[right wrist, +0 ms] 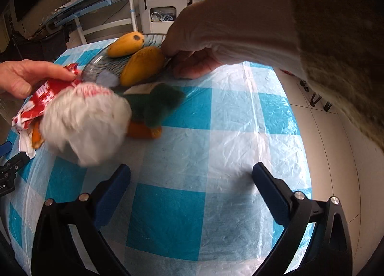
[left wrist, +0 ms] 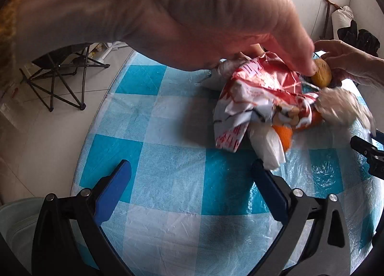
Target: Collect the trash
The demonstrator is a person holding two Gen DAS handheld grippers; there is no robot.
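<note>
Pinching the red wrapper point(left wrist: 259, 93) with our bare left hand point(right wrist: 26, 76); both our grippers, left point(left wrist: 192, 172) and right point(right wrist: 192, 175), gape unloaded over the checked table point(right wrist: 216, 131).

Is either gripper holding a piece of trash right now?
No. Both the left gripper and right gripper show open jaws with only checkered tablecloth between them.

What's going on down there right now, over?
Left gripper open, empty; right gripper open, empty. Red-and-white wrapper pinched by bare hand. Other hand at glass plate of mangoes.
</note>
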